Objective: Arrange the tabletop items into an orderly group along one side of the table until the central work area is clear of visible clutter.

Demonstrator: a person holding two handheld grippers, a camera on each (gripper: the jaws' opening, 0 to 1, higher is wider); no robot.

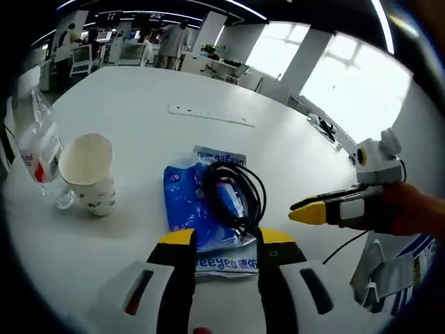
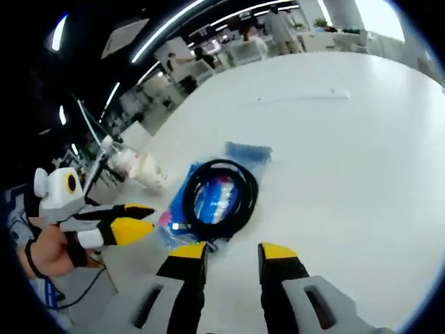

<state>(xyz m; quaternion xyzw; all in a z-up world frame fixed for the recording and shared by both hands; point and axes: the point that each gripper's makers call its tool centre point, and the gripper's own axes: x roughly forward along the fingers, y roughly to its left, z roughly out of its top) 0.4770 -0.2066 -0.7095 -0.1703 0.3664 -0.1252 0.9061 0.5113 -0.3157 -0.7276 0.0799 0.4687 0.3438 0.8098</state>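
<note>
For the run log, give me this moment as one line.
left tool: open, nearing blue packet | right tool: open, near black cable coil on packet | paper cup, plastic bottle: upright together | table: uncleared

- You have one blue packet [image 1: 186, 202] lying on the bench [image 1: 139, 104].
- You have one coiled black cable [image 1: 233, 195] resting on top of that packet.
- You have one paper cup [image 1: 89, 170].
- You have one clear plastic bottle [image 1: 38, 149] just beside the cup.
- You have one long white ruler [image 1: 211, 115] farther back on the bench.
- You hold two grippers: the left gripper [image 1: 226, 240] and the right gripper [image 2: 231, 252].
</note>
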